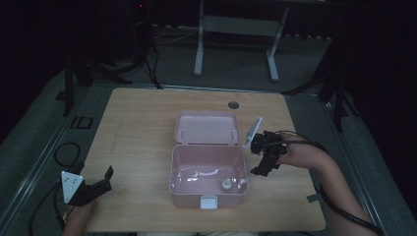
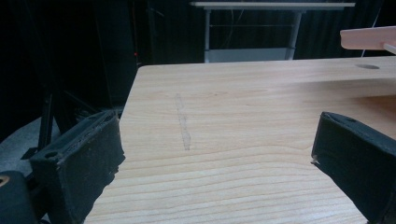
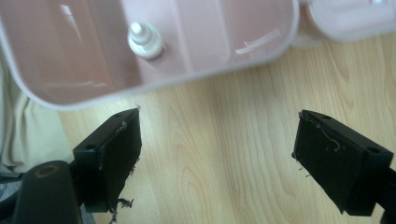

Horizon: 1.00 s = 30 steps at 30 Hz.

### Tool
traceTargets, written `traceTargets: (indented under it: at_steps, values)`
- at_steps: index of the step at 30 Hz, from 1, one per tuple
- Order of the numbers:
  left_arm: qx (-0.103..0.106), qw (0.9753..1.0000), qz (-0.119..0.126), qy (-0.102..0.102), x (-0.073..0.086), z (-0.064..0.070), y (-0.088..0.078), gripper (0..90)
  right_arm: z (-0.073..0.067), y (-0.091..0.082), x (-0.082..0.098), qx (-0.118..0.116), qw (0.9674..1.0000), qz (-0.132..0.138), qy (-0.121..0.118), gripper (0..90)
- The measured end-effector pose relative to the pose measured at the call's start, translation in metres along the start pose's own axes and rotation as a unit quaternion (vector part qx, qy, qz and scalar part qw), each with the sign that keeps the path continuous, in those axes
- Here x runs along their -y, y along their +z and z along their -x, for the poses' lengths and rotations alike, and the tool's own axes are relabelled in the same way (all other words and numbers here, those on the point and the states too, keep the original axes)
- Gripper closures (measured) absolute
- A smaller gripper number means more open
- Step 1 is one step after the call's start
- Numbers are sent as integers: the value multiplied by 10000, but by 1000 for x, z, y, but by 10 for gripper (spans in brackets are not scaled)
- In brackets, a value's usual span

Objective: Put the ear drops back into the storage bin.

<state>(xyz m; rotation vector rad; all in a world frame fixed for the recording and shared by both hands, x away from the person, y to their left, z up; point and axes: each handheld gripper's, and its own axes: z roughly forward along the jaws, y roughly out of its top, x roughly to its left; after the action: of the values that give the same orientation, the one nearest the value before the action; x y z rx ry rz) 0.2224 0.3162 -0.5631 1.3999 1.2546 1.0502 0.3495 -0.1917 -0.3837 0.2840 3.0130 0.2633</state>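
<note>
High view overlooks the table (image 1: 142,128); claw views skim it closely.

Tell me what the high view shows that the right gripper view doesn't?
High view alone: the whole table, the left gripper open near its front left corner, the box's raised lid and front latch, and the right gripper seen from outside, beside the box.

Right gripper view alone: a close look along its own open jaws, bare wood between them.

Both: the pink box and the small white bottle inside it.
</note>
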Motion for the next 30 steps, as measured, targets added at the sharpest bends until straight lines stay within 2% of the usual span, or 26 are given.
traceTargets:
  at_steps: [1, 2, 3, 7, 8, 12, 15, 20, 30]
  values:
    - [-4, 10000, 2, 1, 0, 0, 0, 20, 1, 1, 5, -6, 9999, 22, 100, 149]
    - [-4, 10000, 2, 1, 0, 0, 0, 20, 1, 1, 5, -6, 9999, 22, 100, 149]
    - [-12, 10000, -3, -2, 0, 0, 0, 20, 3, 5, 14, -20, 9999, 4, 170, 148]
    - [-11, 10000, -1, 0, 0, 0, 0, 20, 5, 16, 31, -24, 9993, -25, 366, 149]
    - [-11, 10000, -1, 0, 0, 0, 0, 20, 5, 16, 31, -24, 9993, -25, 366, 149]
    - [-6, 10000, -2, -1, 0, 0, 0, 20, 7, 31, 52, -100, 9977, 145, 654, 149]
    - [-13, 10000, 1, 1, 0, 0, 0, 20, 8, 44, 65, -107, 9968, 146, 779, 149]
    - [-17, 10000, 4, 5, 0, 0, 0, 20, 8, 61, 82, -133, 9939, 342, 1042, 149]
    - [-18, 10000, 5, 6, 0, 1, 0, 20, 3, 88, 111, 181, 9859, 856, 1424, 148]
